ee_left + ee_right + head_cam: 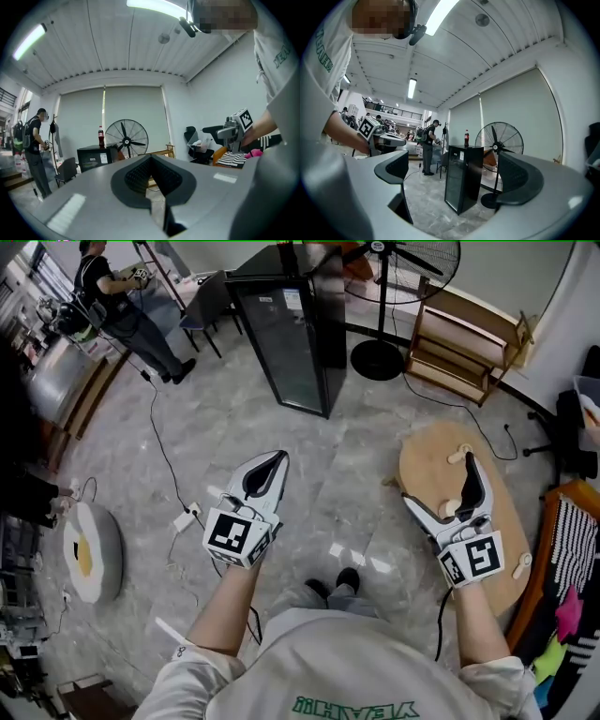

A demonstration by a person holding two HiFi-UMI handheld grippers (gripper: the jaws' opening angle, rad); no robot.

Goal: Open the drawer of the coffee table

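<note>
Grippers: both held out in front of the person over bare floor, touching nothing. It reads as a ready stance, no reach on yet.
Left gripper [151, 161]: jaws pressed together, nothing pinched, pointing out across the room.
Right gripper [457, 176]: jaws wide apart and empty. Only the fridge [286, 334] and fan [394, 268] show through the gap, well beyond. Open jaws would suit taking a handle, I'd say.
Coffee table [427, 460]: low oval wooden top on the person's right, lying partly beneath the right gripper in the head view, with a few small pale things on it.
Drawer: can't be seen. The table shows from above only, so no front or handle in any of the 3 views.
Progress: not begun, by my reading. The person would need to turn right and get low.
Floor [356, 465]: glossy grey stone-look tiles, with a cable [164, 456] trailing and a round cushion [89, 554] at left.
Room: bottle [100, 136] on the fridge, wooden shelf [464, 338] by the wall, another person [117, 296] far left.
</note>
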